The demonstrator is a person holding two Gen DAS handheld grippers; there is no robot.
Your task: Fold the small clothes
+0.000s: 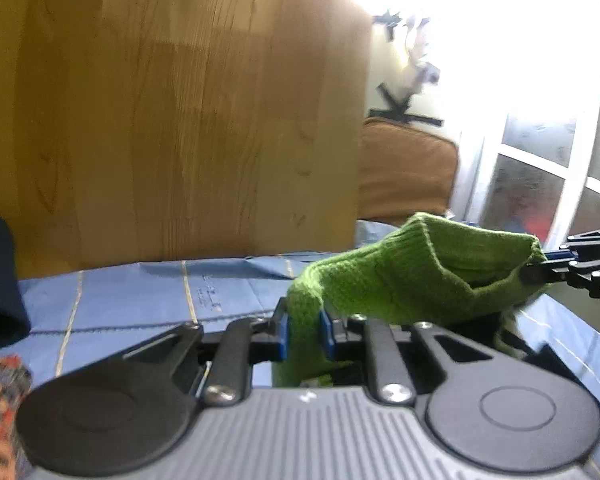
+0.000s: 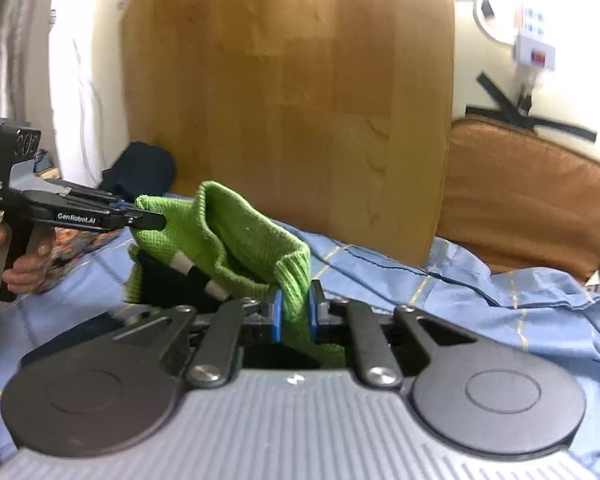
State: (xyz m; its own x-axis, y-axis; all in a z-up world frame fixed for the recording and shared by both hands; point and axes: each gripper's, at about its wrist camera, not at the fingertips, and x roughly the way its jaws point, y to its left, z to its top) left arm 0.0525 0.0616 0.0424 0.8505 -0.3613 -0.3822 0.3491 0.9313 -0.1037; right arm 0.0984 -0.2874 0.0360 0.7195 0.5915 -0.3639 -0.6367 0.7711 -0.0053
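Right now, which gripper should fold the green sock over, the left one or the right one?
Probably either: both are shut on the green sock, which hangs between them. I lean to the right gripper, which pinches the ribbed cuff. The left gripper could hold its end while the right carries the cuff across the blue cloth.

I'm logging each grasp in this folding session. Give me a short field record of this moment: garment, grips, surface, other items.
garment: green knit garment, lifted and stretched between both grippers
left gripper: shut on one end of the knit
right gripper: shut on the ribbed end
under garment: a dark striped piece, kind unclear
surface: blue sheet
other items: dark cloth by the wooden board; brown cushion
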